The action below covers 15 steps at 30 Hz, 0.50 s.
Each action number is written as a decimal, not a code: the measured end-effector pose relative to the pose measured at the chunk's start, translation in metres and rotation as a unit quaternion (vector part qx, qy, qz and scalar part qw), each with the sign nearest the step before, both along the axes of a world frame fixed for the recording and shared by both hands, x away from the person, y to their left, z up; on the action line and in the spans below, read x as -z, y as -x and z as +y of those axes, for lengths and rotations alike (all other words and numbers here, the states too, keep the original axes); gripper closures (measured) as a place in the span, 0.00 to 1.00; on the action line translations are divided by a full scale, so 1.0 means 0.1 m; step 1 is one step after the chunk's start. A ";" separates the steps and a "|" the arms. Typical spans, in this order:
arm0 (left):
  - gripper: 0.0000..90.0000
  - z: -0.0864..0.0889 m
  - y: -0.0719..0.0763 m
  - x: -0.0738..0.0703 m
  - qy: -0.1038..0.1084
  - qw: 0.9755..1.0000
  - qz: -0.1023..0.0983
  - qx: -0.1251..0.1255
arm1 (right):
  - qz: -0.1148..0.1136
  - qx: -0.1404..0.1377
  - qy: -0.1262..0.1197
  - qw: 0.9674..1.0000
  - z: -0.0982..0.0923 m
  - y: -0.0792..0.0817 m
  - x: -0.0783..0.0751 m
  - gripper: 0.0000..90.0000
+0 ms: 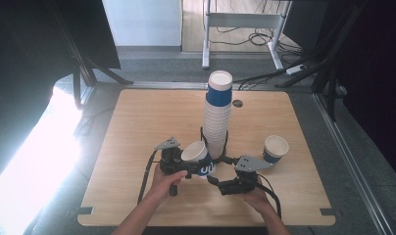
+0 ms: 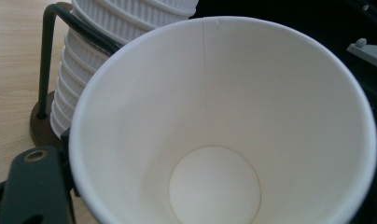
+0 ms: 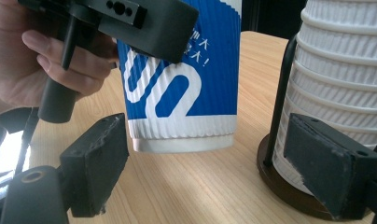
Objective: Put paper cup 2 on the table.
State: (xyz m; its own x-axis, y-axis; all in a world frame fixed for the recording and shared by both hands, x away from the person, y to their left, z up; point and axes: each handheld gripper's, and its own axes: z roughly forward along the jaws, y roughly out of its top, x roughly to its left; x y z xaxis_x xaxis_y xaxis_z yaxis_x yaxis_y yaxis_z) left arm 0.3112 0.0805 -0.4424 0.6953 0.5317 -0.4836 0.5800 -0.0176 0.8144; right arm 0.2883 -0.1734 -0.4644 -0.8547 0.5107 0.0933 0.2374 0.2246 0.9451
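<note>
Our left tongs [image 1: 188,166] pinched the blue-and-white ribbed paper cup [image 1: 200,157] beside the tall cup stack [image 1: 217,117]; our right tongs [image 3: 214,172] stood spread, mid-counter [image 1: 137,127].

A lab: dark curtains [image 1: 19,49], loose floor cables [image 1: 264,36], tripod legs [image 1: 95,68].

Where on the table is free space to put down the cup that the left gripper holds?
Free: the broad wood left of the cup stack, toward the table's left edge, and the far right corner behind the single cup. Crowded: the near middle, where the held cup, left gripper, right gripper and the stack's holder meet.
</note>
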 end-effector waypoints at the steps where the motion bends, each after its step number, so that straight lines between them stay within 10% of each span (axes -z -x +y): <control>1: 0.20 0.00 0.00 -0.01 -0.008 1.000 -0.004 -0.001 | 0.000 -0.001 0.002 1.000 0.00 0.00 0.00 0.16; 15: 0.21 -0.13 0.05 -0.05 -0.111 0.992 -0.060 0.006 | 0.012 -0.013 0.038 0.999 0.08 -0.01 0.00 0.16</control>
